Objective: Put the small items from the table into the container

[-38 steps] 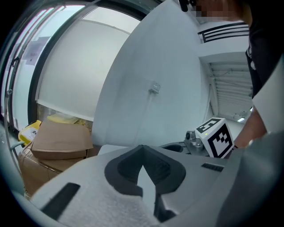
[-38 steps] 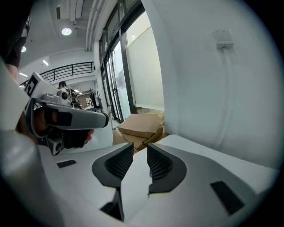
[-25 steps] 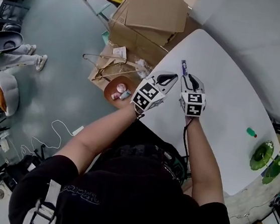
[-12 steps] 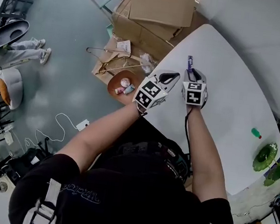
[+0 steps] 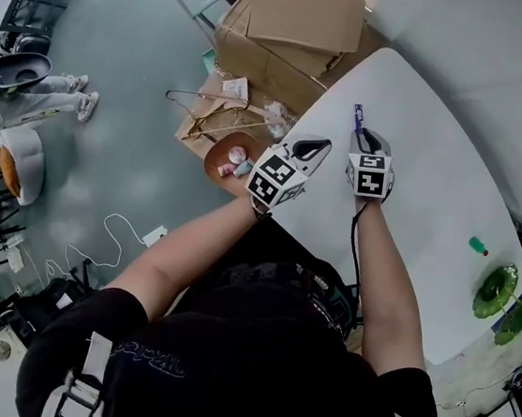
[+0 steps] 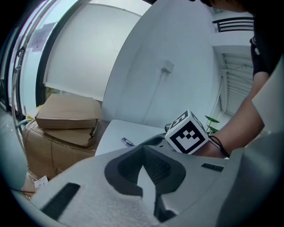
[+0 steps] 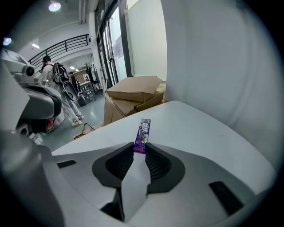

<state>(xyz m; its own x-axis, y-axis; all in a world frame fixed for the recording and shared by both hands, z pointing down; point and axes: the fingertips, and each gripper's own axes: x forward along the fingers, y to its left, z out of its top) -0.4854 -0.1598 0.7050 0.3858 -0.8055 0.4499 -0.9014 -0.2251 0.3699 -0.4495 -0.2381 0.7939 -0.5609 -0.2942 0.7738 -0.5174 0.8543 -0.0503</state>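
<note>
A purple packet [image 5: 357,116] [image 7: 143,129] lies lengthwise on the white table [image 5: 435,177] near its far left edge. My right gripper [image 5: 363,134] [image 7: 140,148] is shut on the packet's near end, which sits pinched between the jaw tips; the rest of it still rests on the table. My left gripper [image 5: 324,144] [image 6: 143,145] hovers at the table edge just left of the right one, shut and empty. Below it on the floor stands an orange bowl [image 5: 217,164] with a few small items in it.
Cardboard boxes [image 5: 293,27] and wire hangers [image 5: 206,116] lie on the floor past the table's left edge. A small green item [image 5: 478,246] and green plant-like pieces [image 5: 498,291] sit at the table's right side. People stand in the distance [image 7: 53,75].
My right gripper has moved forward to the purple packet and its jaws have narrowed onto the near end. The left gripper has hardly moved.
</note>
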